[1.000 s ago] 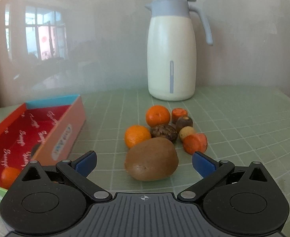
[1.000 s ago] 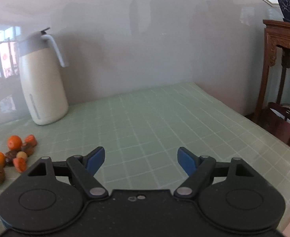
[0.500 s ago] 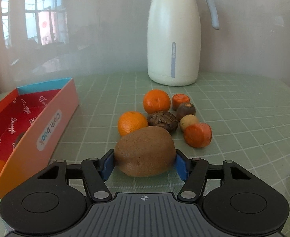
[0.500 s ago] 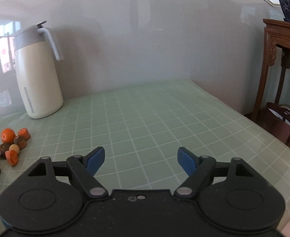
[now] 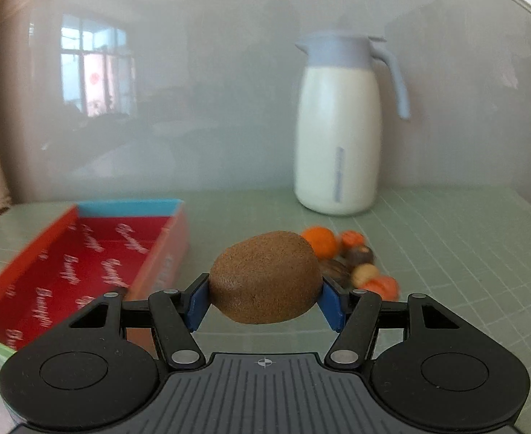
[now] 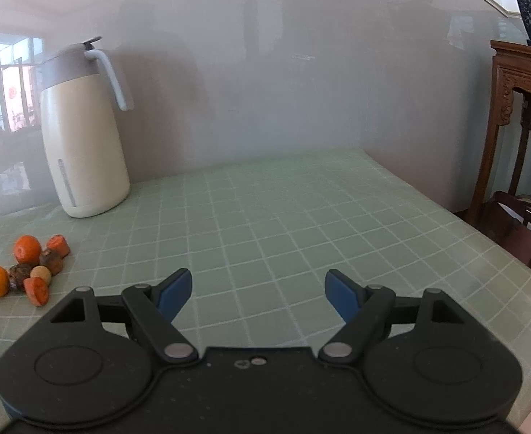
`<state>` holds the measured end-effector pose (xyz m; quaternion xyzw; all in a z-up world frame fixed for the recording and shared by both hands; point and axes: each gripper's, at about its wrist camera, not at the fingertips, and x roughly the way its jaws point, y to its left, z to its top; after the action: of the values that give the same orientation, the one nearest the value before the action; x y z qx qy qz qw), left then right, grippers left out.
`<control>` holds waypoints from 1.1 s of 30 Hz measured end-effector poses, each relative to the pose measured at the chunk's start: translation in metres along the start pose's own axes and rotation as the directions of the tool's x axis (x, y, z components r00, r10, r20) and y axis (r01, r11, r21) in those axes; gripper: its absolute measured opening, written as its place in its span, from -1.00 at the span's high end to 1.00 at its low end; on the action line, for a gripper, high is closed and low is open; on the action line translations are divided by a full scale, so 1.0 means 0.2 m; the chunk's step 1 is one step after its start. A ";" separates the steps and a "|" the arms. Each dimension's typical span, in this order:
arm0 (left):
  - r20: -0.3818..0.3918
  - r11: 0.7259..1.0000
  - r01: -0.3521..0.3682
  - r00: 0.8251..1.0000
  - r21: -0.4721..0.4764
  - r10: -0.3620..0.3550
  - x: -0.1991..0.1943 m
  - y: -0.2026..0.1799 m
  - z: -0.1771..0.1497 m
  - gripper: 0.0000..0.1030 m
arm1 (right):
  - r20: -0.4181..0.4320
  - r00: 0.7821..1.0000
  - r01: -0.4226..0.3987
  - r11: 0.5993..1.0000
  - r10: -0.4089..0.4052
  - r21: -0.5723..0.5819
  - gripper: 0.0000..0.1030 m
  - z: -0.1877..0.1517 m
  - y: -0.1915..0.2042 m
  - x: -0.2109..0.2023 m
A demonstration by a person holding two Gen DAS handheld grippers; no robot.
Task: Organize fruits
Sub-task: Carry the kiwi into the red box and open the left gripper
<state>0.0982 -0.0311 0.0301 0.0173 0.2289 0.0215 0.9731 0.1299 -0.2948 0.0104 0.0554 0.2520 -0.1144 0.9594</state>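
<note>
One kiwi (image 5: 265, 282), two tangerines (image 6: 27, 248), two carrot pieces (image 6: 58, 245), three small brown or tan fruits (image 6: 41, 273), one jug (image 6: 84, 137), one red box (image 5: 84, 264) and two grippers (image 6: 258, 289) were counted

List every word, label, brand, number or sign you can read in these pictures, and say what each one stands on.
Repeated white script on the red inner floor of the open box: motion-blurred, not surely readable.
Print on the box's outer side wall: blurred, unreadable.
Vertical strip on the white jug: a plain mark, no letters.
Red round sign in the window reflected in the wall: too small to read.
The fruit and both tongs: no text.
</note>
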 end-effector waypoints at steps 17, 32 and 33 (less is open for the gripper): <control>-0.047 0.959 -0.249 0.968 -0.139 0.245 0.05 0.74 -0.05 -0.21 | -0.010 0.997 -0.083 0.993 0.082 -0.085 -0.56 -0.01 0.35 0.01; 0.049 0.966 -0.246 0.967 -0.083 0.250 -0.07 0.70 -0.06 -1.00 | -0.008 0.995 -0.099 0.992 0.099 -0.083 -0.56 -0.01 0.37 -0.01; 0.056 0.966 -0.248 0.966 -0.078 0.253 -0.08 0.70 -0.05 -1.00 | -0.007 0.995 -0.102 0.991 0.101 -0.082 -0.56 -0.01 0.37 -0.01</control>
<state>0.0736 0.1075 0.0340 0.0124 0.1919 0.1517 0.9695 0.1455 -0.2214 0.0130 0.0287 0.2548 -0.0548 0.9650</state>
